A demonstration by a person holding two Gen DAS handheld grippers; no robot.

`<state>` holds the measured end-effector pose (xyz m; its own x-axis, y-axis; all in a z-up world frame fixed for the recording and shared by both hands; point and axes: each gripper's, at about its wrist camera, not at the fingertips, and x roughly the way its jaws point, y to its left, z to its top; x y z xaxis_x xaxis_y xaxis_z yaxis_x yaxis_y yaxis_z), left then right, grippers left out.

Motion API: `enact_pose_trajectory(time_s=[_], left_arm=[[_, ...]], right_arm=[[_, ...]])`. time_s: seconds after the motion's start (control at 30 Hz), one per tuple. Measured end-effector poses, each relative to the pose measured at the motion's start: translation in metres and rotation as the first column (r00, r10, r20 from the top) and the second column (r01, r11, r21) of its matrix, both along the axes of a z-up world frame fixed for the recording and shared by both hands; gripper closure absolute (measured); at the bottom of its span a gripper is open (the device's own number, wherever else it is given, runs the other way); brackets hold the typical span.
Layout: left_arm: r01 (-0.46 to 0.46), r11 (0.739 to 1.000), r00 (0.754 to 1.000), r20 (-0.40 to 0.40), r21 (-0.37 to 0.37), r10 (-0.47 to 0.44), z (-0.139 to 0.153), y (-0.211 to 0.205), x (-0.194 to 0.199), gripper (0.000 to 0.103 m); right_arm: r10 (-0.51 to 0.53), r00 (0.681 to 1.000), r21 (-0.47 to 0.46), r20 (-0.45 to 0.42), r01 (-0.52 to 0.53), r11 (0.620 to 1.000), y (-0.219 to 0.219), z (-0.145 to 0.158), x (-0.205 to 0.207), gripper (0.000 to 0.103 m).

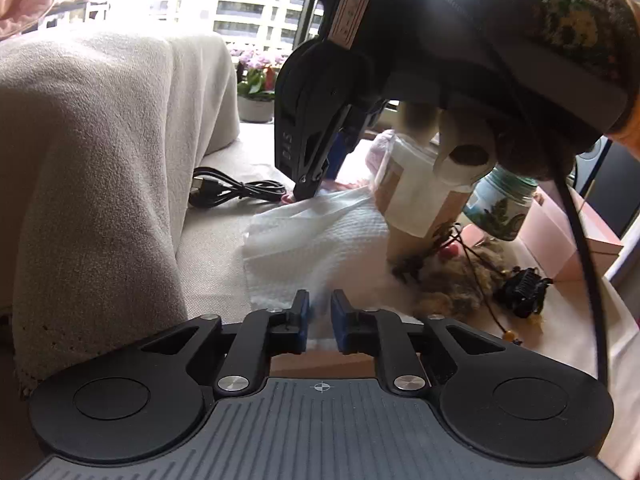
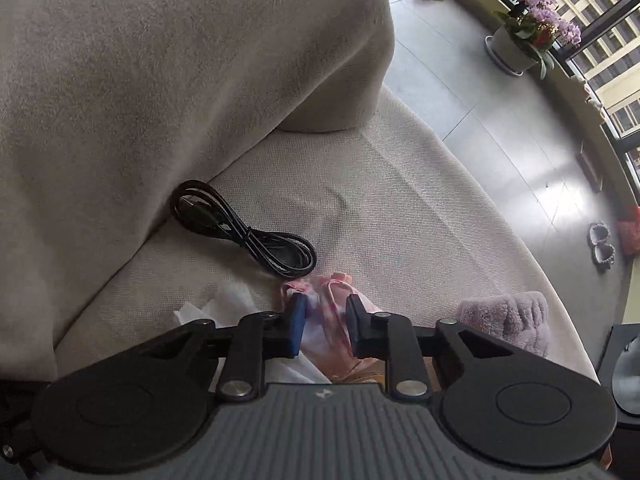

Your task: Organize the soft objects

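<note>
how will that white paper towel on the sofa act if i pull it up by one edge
The paper towel looks thin and creased, so it would probably hang limp and weigh almost nothing. Its far edge seems tucked under the cup, so pulling might tear it or tip the cup.

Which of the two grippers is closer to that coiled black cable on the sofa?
Right. The right gripper hovers just short of the black cable, above a pink pouch. The left gripper sits farther back, across the white tissue.

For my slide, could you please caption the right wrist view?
Right tongs straddle a pink cloth on the beige sofa, beside a coiled black cable.
</note>
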<state>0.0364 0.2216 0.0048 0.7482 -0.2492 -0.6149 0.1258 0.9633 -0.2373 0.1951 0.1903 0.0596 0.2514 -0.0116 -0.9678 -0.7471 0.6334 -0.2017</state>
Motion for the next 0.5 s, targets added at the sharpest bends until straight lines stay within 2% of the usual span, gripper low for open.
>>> enact_pose_trajectory(time_s=[0.13,0.3,0.4,0.47,0.5], left_arm=[[0.027,0.999,0.999,0.022,0.031,-0.028,0.014,-0.007,-0.005,0.085],[0.057,0.989,0.998,-0.019,0.139,-0.055,0.013,-0.031,0.013,0.085],[0.067,0.969,0.997,-0.054,0.238,-0.056,0.005,-0.046,0.025,0.084],[0.061,0.950,0.998,-0.041,0.306,-0.051,0.002,-0.053,0.028,0.079],[0.042,0.942,0.999,-0.035,0.332,-0.032,0.000,-0.053,0.027,0.078]], right_arm=[[0.039,0.999,0.000,0.005,-0.039,0.999,0.003,-0.001,-0.008,0.094],[0.064,0.998,0.044,0.029,-0.065,0.997,-0.005,0.014,-0.015,0.094],[0.057,0.997,0.095,0.046,-0.062,0.994,-0.014,0.033,-0.014,0.084],[0.050,0.998,0.130,0.048,-0.055,0.990,-0.022,0.044,-0.013,0.071],[0.047,0.997,0.136,0.056,-0.054,0.989,-0.026,0.048,-0.012,0.070]])
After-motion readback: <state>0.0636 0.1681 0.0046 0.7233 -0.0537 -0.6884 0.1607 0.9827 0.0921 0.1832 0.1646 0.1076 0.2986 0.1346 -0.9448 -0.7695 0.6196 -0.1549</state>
